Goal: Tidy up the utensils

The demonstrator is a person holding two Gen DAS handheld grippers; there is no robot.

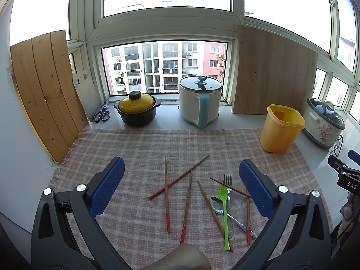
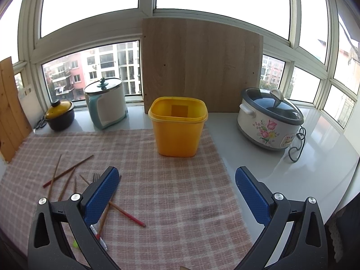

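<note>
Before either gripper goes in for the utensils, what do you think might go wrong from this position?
1. The green spoon, metal spoon and fork overlap with chopsticks, so closing on one could drag or scatter its neighbours.
2. The chopsticks lie flat on the checked cloth; the jaws might pinch fabric and bunch it.
3. The yellow container looks light and stands free, so a long chopstick dropped in at an angle might tip it.
</note>
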